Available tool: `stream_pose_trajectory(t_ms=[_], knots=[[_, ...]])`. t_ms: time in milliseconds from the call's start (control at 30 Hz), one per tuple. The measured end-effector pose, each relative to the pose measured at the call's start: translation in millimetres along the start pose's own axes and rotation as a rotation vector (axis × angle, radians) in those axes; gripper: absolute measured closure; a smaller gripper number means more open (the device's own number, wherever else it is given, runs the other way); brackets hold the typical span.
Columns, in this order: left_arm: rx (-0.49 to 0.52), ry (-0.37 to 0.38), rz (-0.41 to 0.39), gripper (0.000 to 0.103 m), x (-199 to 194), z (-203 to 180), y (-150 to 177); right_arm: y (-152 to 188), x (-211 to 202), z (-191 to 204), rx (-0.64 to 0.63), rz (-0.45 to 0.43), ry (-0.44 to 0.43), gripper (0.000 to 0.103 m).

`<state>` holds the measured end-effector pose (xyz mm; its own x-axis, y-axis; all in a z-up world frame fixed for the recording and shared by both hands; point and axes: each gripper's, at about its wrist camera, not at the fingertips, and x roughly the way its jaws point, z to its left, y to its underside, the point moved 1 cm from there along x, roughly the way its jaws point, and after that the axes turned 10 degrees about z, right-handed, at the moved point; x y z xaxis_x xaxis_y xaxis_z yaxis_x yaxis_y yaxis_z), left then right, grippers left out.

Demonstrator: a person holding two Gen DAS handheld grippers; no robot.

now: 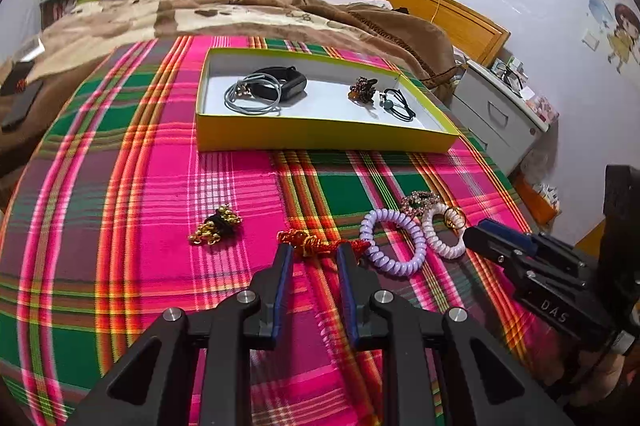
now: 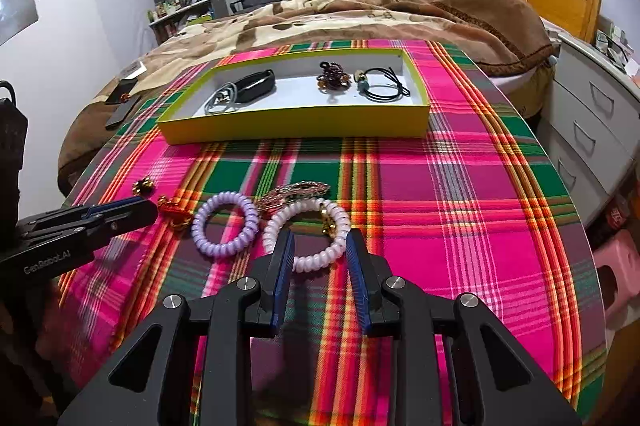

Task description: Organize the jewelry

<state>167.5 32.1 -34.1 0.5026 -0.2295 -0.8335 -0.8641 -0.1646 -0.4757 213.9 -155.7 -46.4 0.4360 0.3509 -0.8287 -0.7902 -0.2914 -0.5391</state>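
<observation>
Just in front of the yellow box point(image 1: 320, 136), the released left gripper point(image 1: 314, 250) straddles the red knot charm point(image 1: 310, 242), while the right gripper point(image 2: 320, 240), also unclenched, straddles the white coil bracelet point(image 2: 308, 234).

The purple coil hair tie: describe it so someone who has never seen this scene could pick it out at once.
On the plaid cloth, in front of the yellow-green box, loose pieces lie in a row. The purple coil hair tie lies between a red-and-gold knotted ornament and a white coil hair tie. It is the only lilac spiral ring.
</observation>
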Motion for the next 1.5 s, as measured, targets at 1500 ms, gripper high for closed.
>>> stream_pose_trajectory(t_ms=[1500], knots=[[0.006,-0.074,0.016,0.08,27.4,1.3,-28.3,-9.9,12.1,16.3,-0.134,0.007,0.052,0.1]])
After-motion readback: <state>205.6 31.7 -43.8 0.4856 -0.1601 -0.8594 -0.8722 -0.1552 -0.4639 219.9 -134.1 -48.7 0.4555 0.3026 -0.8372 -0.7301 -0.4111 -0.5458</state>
